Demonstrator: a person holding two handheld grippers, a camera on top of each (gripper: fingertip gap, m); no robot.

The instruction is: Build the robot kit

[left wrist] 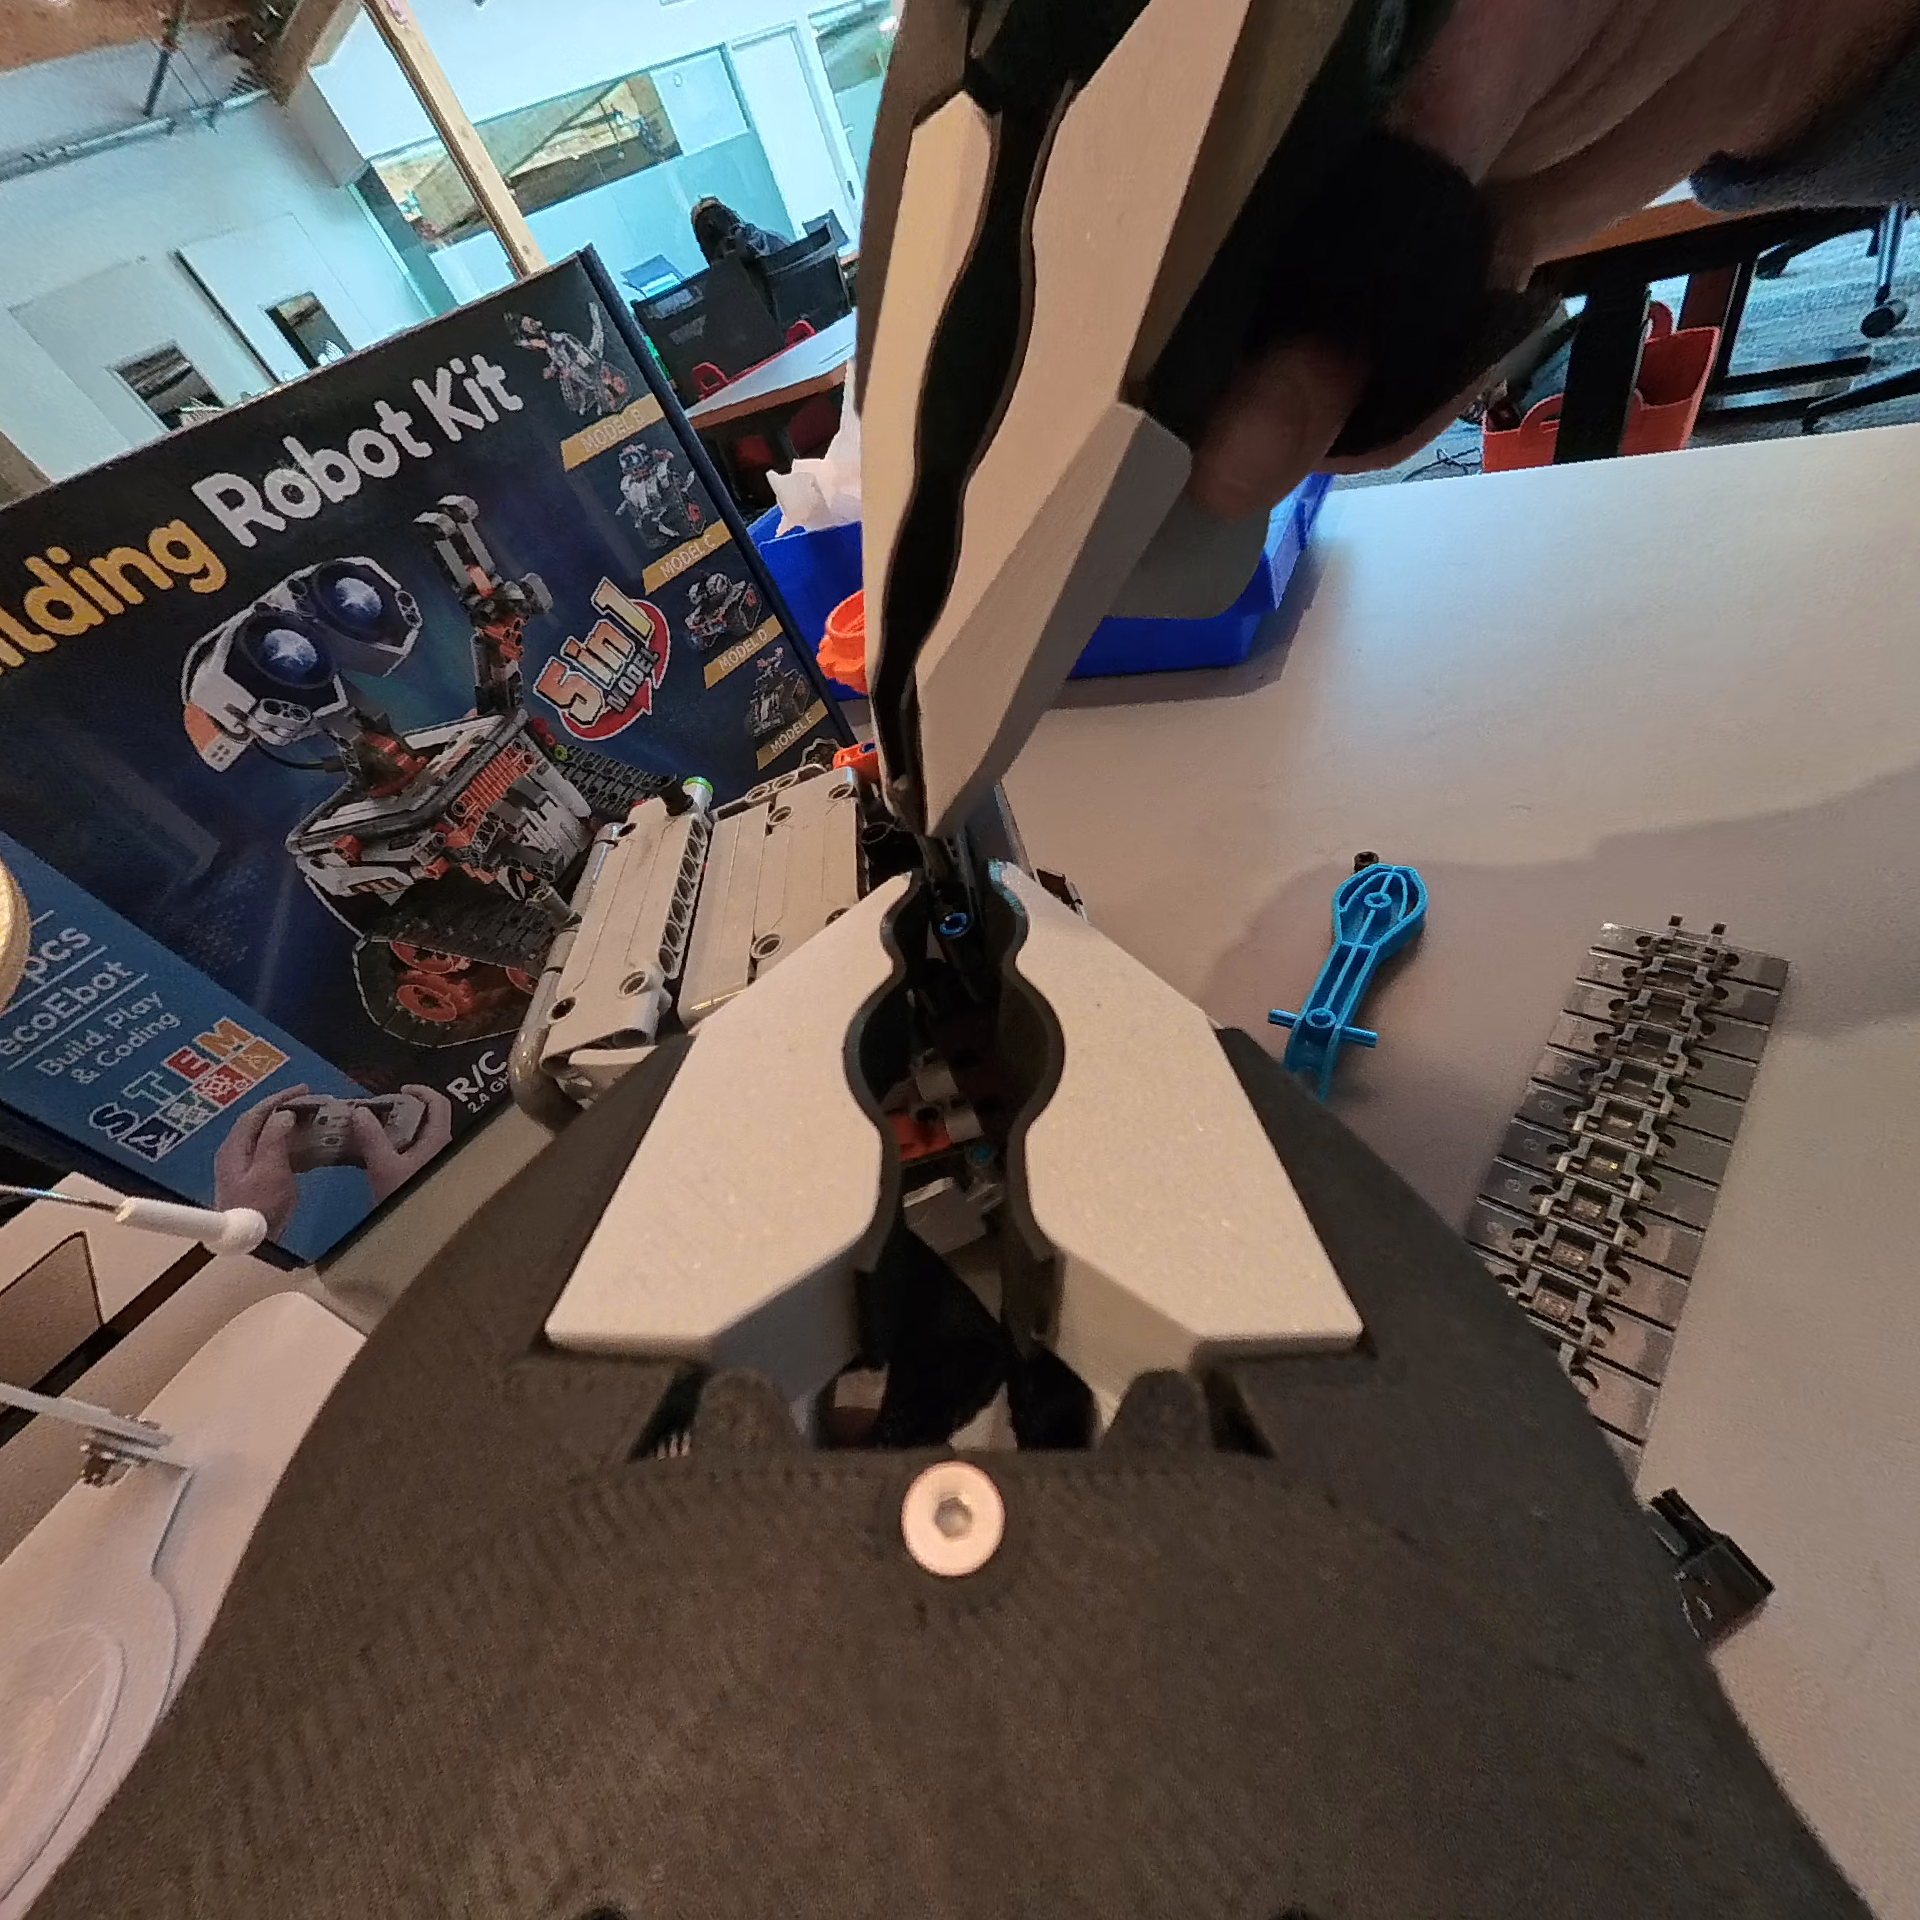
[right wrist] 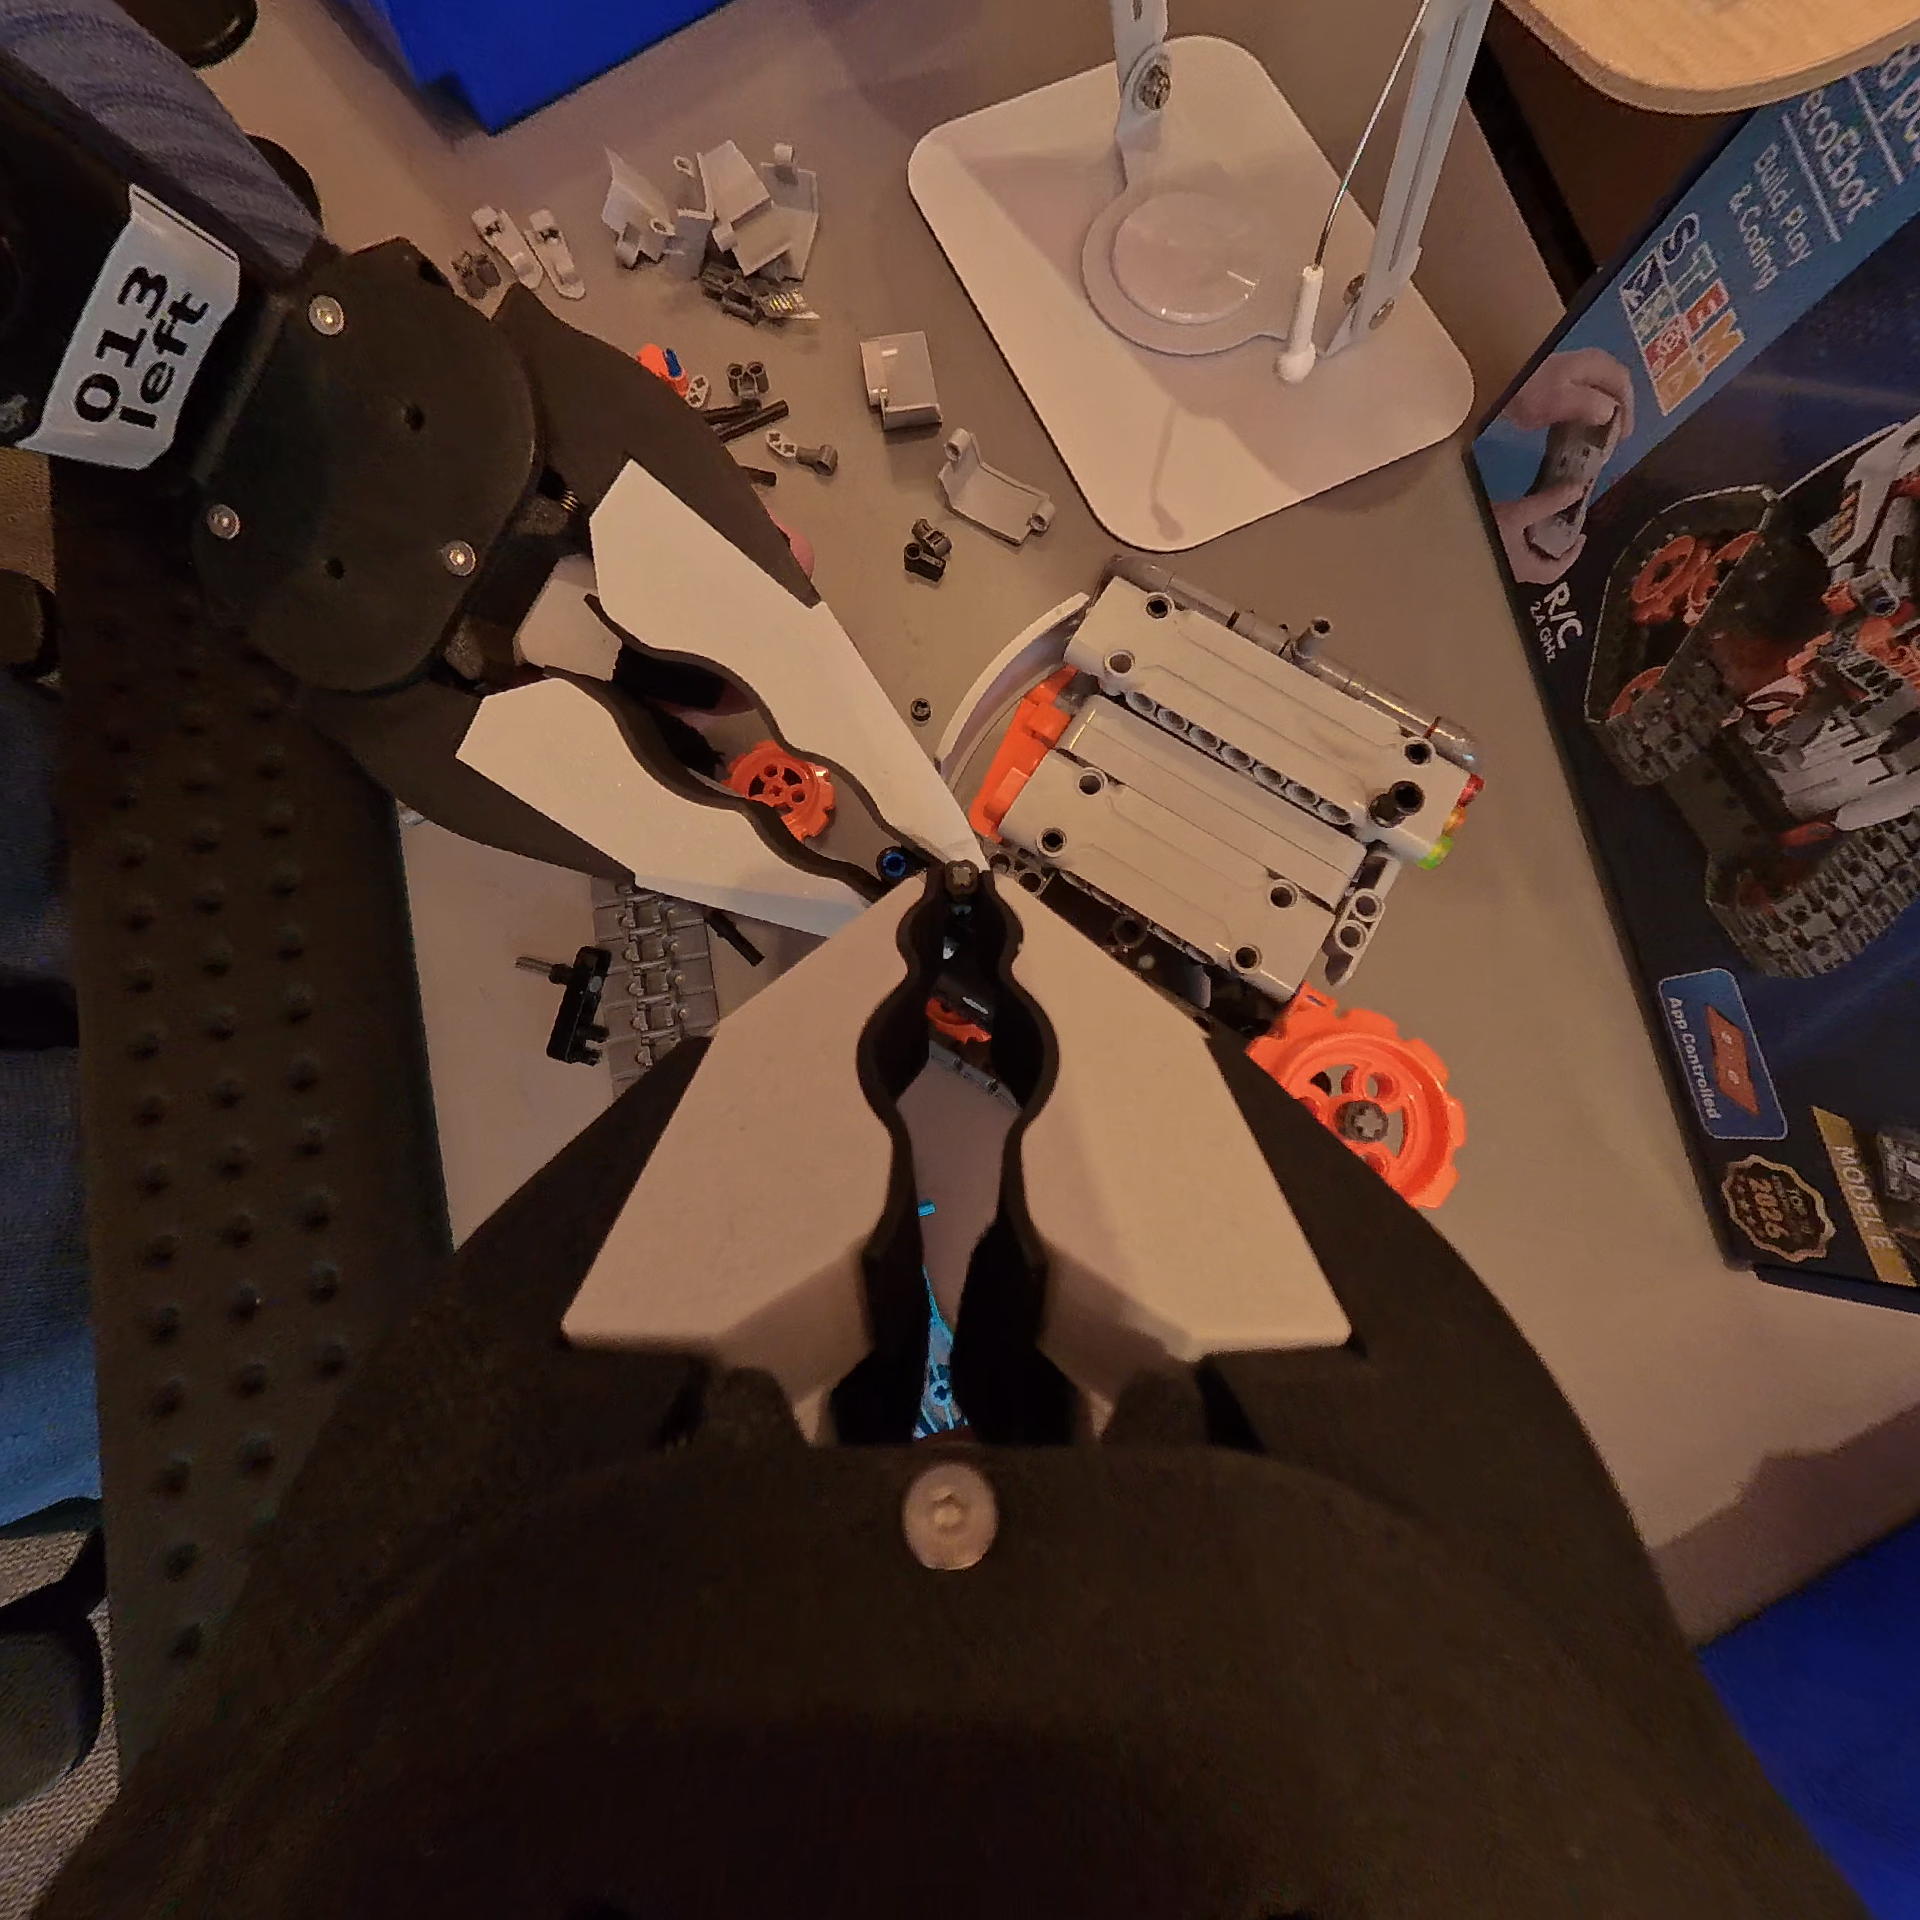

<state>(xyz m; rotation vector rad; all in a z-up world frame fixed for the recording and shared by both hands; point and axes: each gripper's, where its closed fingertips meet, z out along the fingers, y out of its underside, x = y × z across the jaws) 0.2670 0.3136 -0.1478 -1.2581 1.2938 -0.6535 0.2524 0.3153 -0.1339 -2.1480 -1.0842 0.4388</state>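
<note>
My left gripper is shut on a small black beam with a blue pin. It holds the beam just above the grey robot body. My right gripper comes down from above, shut on a thin black axle whose lower end meets the beam. In the right wrist view the right gripper pinches the axle end, and the left gripper comes in from the upper left, tip to tip with it. The blue pin shows at the left gripper's tip. The grey body lies just right of both tips.
The kit box stands behind the body. A blue tool and a grey track strip lie nearby. Orange wheels, loose grey parts, a white lamp base and a blue bin are around. My left and right fingertips are right by each other.
</note>
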